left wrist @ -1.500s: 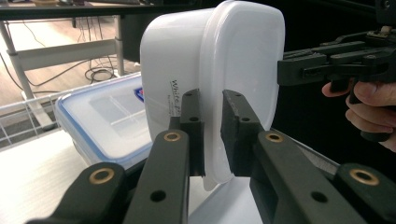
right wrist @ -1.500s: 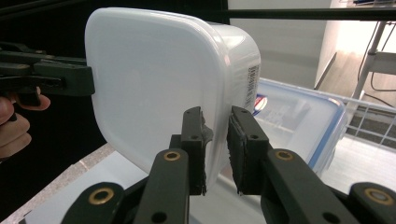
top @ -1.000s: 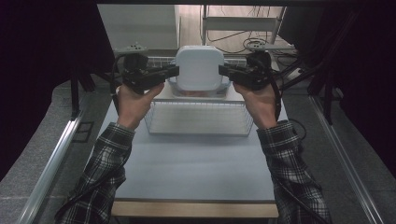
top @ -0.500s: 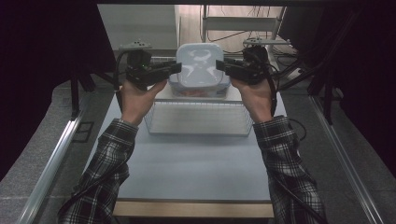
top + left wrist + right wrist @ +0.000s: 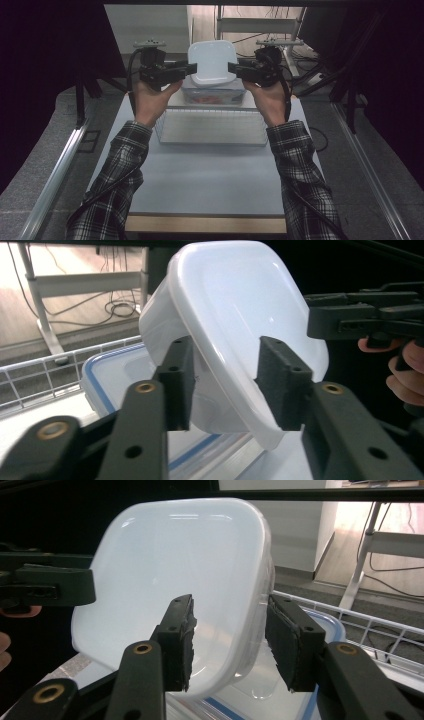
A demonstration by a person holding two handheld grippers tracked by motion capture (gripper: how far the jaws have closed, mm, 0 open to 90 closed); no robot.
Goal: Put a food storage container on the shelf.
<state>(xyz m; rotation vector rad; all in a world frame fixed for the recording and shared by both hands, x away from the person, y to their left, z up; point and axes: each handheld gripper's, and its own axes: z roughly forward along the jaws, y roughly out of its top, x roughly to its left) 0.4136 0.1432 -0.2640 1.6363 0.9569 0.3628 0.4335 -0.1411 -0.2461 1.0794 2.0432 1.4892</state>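
The white container [image 5: 211, 61] is held in the air, tilted, between the two grippers, above a clear box with a blue-edged lid [image 5: 212, 95] that stands at the far end of the table [image 5: 200, 175]. The left gripper [image 5: 186, 70] pinches the container's left rim, with one pad on each side of it. The right gripper [image 5: 235, 68] pinches the opposite rim in the same way. A wire basket [image 5: 210, 127] lies on the table just in front of the clear box, between the person's two forearms.
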